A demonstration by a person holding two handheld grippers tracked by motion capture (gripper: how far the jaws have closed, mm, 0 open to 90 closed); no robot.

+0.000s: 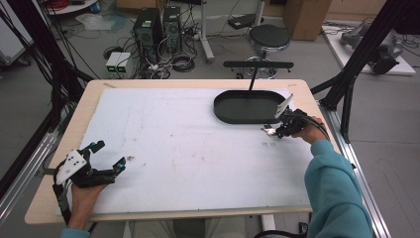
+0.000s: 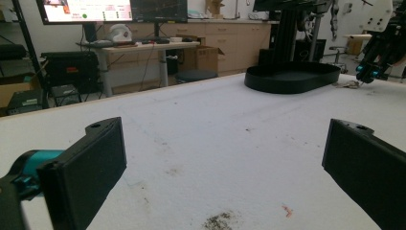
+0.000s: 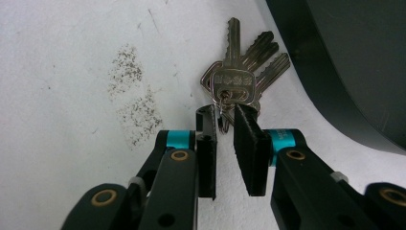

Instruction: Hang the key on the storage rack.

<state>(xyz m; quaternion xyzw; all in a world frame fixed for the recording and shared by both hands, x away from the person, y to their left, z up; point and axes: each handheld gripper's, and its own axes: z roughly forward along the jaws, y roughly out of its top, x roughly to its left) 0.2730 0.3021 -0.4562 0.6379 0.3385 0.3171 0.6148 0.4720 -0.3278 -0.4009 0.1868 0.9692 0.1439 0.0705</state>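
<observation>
Silver keys (image 3: 238, 72) fanned on white surface (image 1: 188, 148), right of frame, just beside black tray (image 1: 247, 106). Right tongs (image 3: 225, 125) nearly closed around key ring, small gap showing. Left tongs (image 1: 110, 156) wide open, empty, lower left.

— Where do your cameras sit?
— The high one hangs above your side, looking forward and down over the whole white-covered wooden desk (image 1: 173, 148). Your left tool's camera skims low across it toward the oval black plastic tray (image 2: 292, 76). Your right tool's camera looks close down at the tray's edge (image 3: 335, 72); all three share that tray.
</observation>
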